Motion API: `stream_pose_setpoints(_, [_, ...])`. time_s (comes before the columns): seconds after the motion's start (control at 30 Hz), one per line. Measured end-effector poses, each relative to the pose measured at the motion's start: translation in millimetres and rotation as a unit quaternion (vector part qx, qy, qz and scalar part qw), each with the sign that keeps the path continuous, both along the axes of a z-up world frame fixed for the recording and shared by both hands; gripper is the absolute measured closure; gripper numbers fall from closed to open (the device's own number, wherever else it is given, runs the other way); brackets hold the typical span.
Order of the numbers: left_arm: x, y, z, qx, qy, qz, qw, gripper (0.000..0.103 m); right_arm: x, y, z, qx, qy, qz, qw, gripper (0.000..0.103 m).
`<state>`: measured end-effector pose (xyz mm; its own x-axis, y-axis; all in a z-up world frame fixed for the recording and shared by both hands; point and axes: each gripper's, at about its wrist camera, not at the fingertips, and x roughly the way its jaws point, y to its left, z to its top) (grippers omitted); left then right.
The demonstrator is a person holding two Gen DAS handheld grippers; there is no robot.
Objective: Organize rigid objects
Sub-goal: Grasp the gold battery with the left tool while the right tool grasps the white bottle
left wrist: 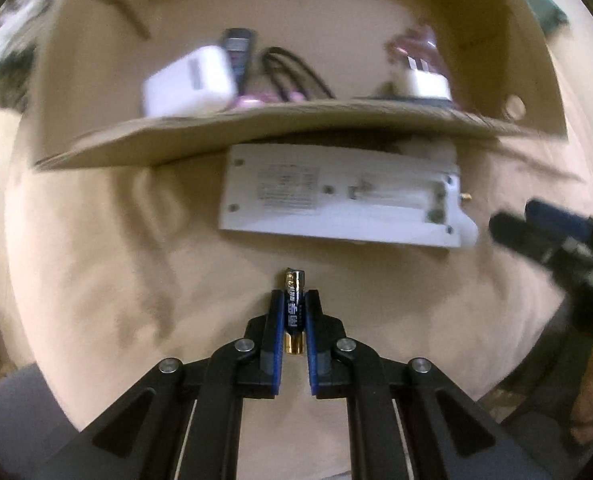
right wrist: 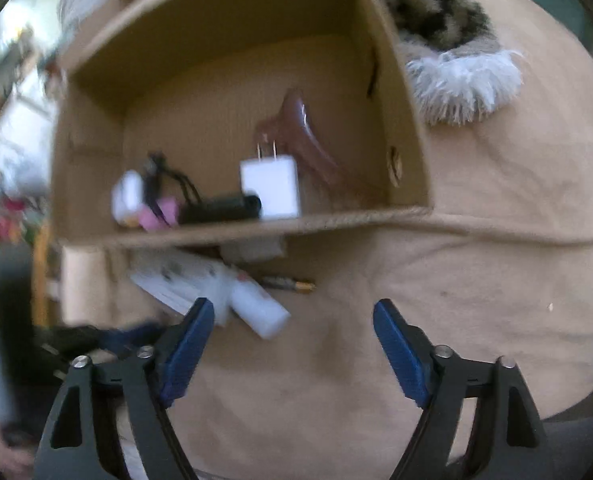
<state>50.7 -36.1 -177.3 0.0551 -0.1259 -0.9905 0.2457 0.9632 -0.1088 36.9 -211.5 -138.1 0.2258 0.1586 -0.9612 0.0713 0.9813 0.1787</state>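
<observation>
tan cloth [left wrist: 96, 280]: covers the surface under everything.
left gripper [left wrist: 295, 300]: jaws pinching a blue-and-gold battery [left wrist: 294, 312] lying on the cloth.
right gripper [right wrist: 294, 320]: jaws spread, nothing between the pads, above the cloth.
power strip [left wrist: 336, 204]: white, face down, just beyond the battery, partly under the box flap.
cardboard box [right wrist: 236, 228]: open, holds a white charger [right wrist: 270, 188], a black cable [left wrist: 292, 72] and a brown clip [right wrist: 300, 136].

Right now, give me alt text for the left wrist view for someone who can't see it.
The left tool is shut on a battery lying on tan cloth. Beyond it lies a white power strip, then an open cardboard box holding white chargers and a cable. The right tool shows blurred at the right edge.
</observation>
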Motion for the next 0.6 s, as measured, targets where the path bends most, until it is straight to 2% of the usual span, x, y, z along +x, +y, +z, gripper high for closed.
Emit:
stream_pose_setpoints(0.03, [1,4,1,0.0,-0.001,0.008,1.0,0.094,1,5,-3,-0.01,0.005,0.011,1.0,0.03])
stream_pose_setpoints(0.1, [3,13,4,-0.005,-0.004,0.022,0.9997,0.094,2,15,-11,-0.027,0.017,0.036,0.999,0.042])
stream_pose_setpoints(0.17, [1,14,6,-0.008,-0.004,0.031,0.9995,0.094,2,26,-19,-0.03,0.029,0.059,0.997,0.048])
stream_pose_setpoints(0.2, [2,18,9,-0.009,-0.006,0.034,0.9993,0.094,3,34,-23,-0.04,0.033,0.078,0.996,0.055])
stream_pose_setpoints(0.27, [1,21,10,-0.011,-0.007,0.041,0.9991,0.094,4,47,-29,-0.066,0.031,0.106,0.992,0.059])
stream_pose_setpoints(0.37, [4,29,14,-0.01,-0.009,0.043,0.999,0.094,7,62,-35,-0.076,0.027,0.136,0.987,0.068])
stream_pose_setpoints(0.47, [4,26,17,-0.009,-0.011,0.048,0.9987,0.094,3,67,-37,-0.074,0.031,0.149,0.986,0.073])
stream_pose_setpoints(0.6, [4,26,20,-0.007,-0.011,0.055,0.9984,0.094,-10,62,-37,-0.016,0.06,0.142,0.988,0.076])
